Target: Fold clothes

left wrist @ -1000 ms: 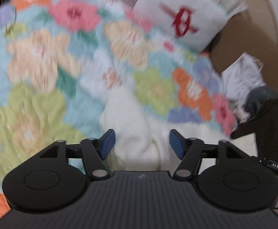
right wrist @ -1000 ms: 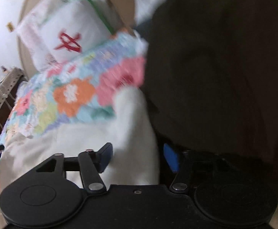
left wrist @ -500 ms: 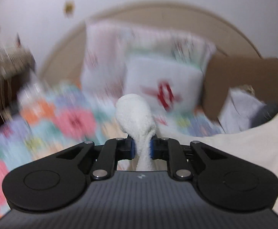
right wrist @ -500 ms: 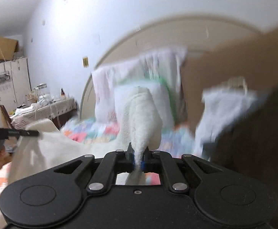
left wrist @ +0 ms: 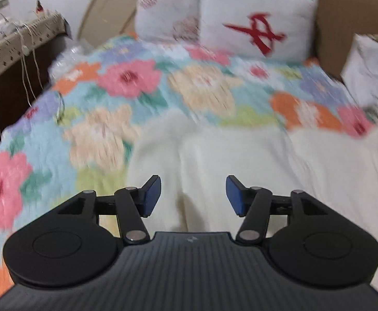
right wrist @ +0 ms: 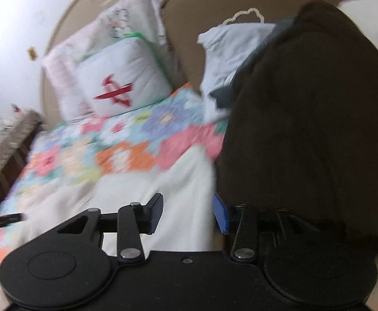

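A cream fleece garment (left wrist: 253,171) lies spread on the flowered quilt (left wrist: 137,83); the right wrist view shows it too, as the cream garment (right wrist: 147,194). My left gripper (left wrist: 193,194) hovers just above it, jaws opening, pads apart with nothing pressed between them. My right gripper (right wrist: 187,213) hangs over the garment's right edge, jaws also opening and empty, its right finger close to a heap of dark brown clothing (right wrist: 313,129). At the left edge of that view the other gripper's black tip (right wrist: 2,220) shows.
A white cushion with a red mark (left wrist: 256,20) and a pillow (left wrist: 163,7) lean on the curved headboard. A white bag (right wrist: 230,51) and brown cardboard (left wrist: 344,26) stand at the right. A cluttered bedside shelf (left wrist: 15,41) is on the left.
Half a second ago both grippers were shut on raised folds of the cream garment. Now both have let go, the cloth lies flat, and both cameras tilt back down toward the bed.
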{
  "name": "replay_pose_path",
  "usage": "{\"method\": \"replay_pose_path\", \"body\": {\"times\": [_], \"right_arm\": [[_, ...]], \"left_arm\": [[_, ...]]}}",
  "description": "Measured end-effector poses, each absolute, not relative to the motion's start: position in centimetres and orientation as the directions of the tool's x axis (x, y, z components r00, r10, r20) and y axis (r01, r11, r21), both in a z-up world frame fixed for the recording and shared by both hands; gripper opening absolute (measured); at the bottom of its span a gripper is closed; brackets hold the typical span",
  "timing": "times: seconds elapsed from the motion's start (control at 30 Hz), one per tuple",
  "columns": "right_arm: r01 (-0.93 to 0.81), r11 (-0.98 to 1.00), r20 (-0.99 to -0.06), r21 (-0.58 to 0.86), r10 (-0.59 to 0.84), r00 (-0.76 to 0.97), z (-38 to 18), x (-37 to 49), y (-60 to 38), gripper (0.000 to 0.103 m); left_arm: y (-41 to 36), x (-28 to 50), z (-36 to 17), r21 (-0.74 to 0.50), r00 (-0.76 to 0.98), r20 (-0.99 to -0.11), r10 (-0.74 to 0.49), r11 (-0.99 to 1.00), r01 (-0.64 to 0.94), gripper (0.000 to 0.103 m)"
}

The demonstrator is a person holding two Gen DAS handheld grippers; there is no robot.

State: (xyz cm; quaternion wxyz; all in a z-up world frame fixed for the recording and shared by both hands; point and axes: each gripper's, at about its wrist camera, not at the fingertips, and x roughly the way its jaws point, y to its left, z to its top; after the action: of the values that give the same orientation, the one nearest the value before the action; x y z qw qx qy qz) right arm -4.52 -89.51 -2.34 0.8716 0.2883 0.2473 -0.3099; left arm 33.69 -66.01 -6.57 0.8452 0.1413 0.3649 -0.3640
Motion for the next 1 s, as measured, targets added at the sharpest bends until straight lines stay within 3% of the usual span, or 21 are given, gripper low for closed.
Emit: {"method": "replay_pose_path", "body": {"times": [0.17,0.27,0.37,0.6,0.7,0.83,0.93,1.0], "right_arm": [[0.643,0.658,-0.529,0.392,-0.41,0.743,-1.7,-15.3,-78.0,0.067],[0.725,0.586,-0.573,0.362,-0.473,0.669,-1.9,-21.7,-73.6,0.077],[0.813,0.458,-0.64,0.36,-0.512,0.572,-2.2,-27.6,-71.6,0.077],[0.865,0.18,-0.686,0.468,-0.543,0.484,-1.7,-39.1,-69.0,0.077],[0.794,0.154,-0.628,0.588,-0.532,0.568,0.2,-44.0,-67.1,0.077],[0.838,0.183,-0.641,0.514,-0.568,0.517,2.2,-48.0,-65.4,0.082],[0.855,0.163,-0.693,0.492,-0.522,0.498,0.0,-48.9,-65.8,0.083],[0.815,0.153,-0.678,0.559,-0.481,0.556,-2.3,-48.8,-65.8,0.083]], "left_arm": [[-59.9,24.2,-5.8,0.052,0.465,-0.731,-0.499,0.639,0.767,0.06],[-56.4,18.0,-4.9,0.001,0.387,-0.714,-0.584,0.552,0.834,0.069],[-54.8,13.7,-4.0,-0.037,0.316,-0.697,-0.643,0.473,0.88,0.069],[-52.6,6.6,-1.8,-0.092,0.195,-0.684,-0.703,0.348,0.933,0.069],[-51.5,3.9,0.1,-0.04,0.211,-0.656,-0.724,0.312,0.949,0.07],[-51.2,2.3,1.9,-0.023,0.218,-0.629,-0.746,0.298,0.954,0.077],[-52.7,0.7,1.0,-0.072,0.14,-0.645,-0.751,0.243,0.967,0.077],[-53.7,-1.4,0.0,-0.067,0.101,-0.65,-0.753,0.188,0.98,0.076]]}}
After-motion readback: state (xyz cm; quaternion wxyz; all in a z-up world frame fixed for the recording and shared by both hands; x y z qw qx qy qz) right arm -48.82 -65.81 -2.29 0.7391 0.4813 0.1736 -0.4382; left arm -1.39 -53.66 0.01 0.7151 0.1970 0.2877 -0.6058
